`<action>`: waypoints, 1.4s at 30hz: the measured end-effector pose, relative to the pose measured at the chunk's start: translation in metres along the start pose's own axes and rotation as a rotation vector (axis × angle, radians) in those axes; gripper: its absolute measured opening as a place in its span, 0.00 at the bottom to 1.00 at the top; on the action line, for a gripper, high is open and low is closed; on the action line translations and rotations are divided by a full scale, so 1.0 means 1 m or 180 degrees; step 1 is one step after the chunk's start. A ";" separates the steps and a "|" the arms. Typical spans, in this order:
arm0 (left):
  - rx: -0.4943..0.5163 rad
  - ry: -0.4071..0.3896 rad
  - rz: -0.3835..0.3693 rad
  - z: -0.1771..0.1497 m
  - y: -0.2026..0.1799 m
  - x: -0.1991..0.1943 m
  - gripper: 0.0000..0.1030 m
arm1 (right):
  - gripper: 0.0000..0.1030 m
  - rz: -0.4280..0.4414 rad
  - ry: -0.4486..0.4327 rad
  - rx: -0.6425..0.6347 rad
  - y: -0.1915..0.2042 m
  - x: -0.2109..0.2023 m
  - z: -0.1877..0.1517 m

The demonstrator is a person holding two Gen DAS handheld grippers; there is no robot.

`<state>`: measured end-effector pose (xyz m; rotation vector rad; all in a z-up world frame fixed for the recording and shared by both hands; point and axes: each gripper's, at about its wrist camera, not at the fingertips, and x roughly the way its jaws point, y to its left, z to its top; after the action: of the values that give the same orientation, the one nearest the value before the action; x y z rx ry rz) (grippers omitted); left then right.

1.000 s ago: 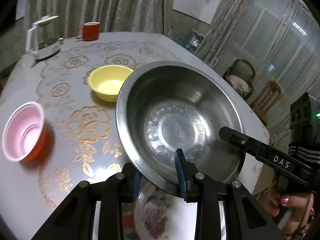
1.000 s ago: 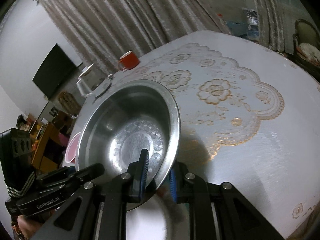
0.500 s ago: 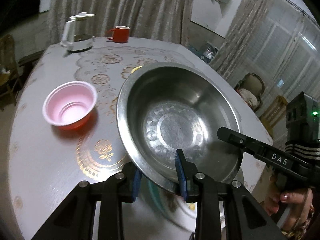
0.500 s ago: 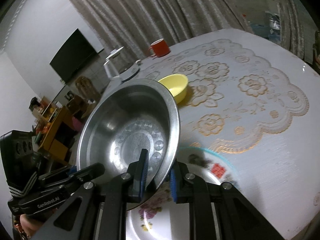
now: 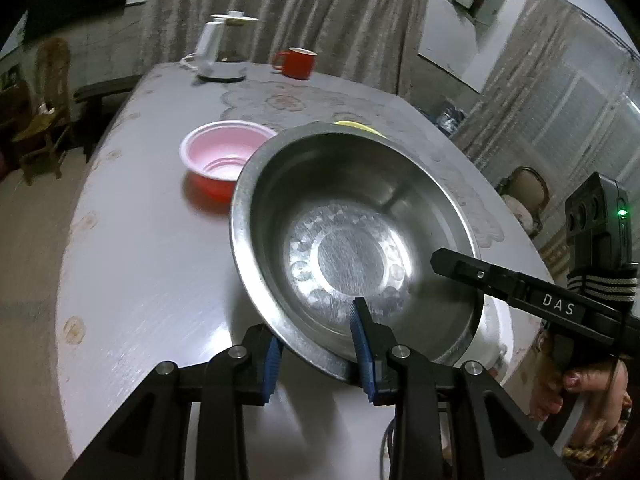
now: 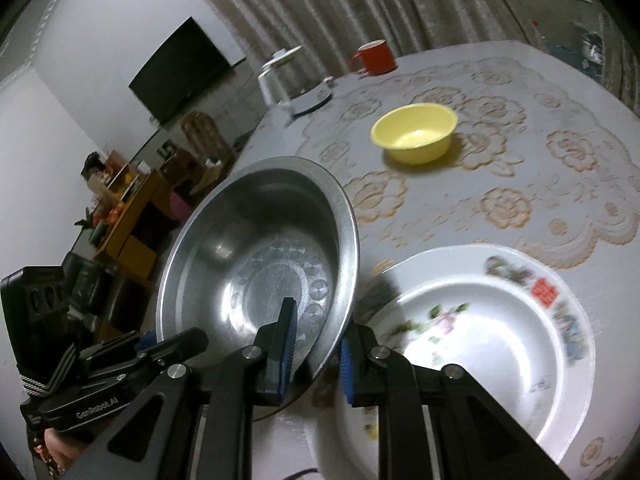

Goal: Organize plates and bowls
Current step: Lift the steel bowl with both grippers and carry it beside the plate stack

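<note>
Both grippers hold a large steel bowl [image 5: 352,240] [image 6: 260,256] tilted above the table. My left gripper [image 5: 318,354] is shut on its near rim, one blue pad inside and one outside. My right gripper [image 6: 316,354] is shut on the opposite rim in the same way. A red bowl with a pink inside [image 5: 224,156] stands just behind the steel bowl. The yellow bowl [image 6: 416,132] sits farther back on the lace cloth. A white floral plate [image 6: 480,340] lies on the table to the right of the steel bowl.
A white kettle [image 5: 224,52] and a red mug [image 5: 298,62] stand at the far side of the round table [image 5: 140,260]. The table's left edge curves close by, with chairs and a floor beyond it. A hand [image 5: 580,384] holds the right gripper.
Both grippers have carried the steel bowl sideways, off from above the floral plate toward the pink-and-red bowl. The plate now lies uncovered beside it. Both grips are unchanged.
</note>
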<state>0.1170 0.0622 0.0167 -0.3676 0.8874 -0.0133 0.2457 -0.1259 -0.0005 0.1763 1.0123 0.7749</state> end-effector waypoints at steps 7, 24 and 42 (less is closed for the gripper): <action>-0.0096 0.0025 0.0115 -0.013 0.021 -0.009 0.31 | 0.18 0.0064 0.0190 -0.0080 0.019 0.022 -0.011; -0.0316 0.0148 0.0237 -0.039 0.057 -0.010 0.32 | 0.19 0.0072 0.0547 -0.0188 0.044 0.059 -0.035; -0.0334 0.0234 0.0214 -0.042 0.057 0.006 0.32 | 0.27 0.0025 0.0683 -0.0210 0.041 0.065 -0.043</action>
<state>0.0811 0.1023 -0.0298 -0.4372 0.9750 0.0824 0.2086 -0.0623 -0.0495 0.0404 1.1872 0.8459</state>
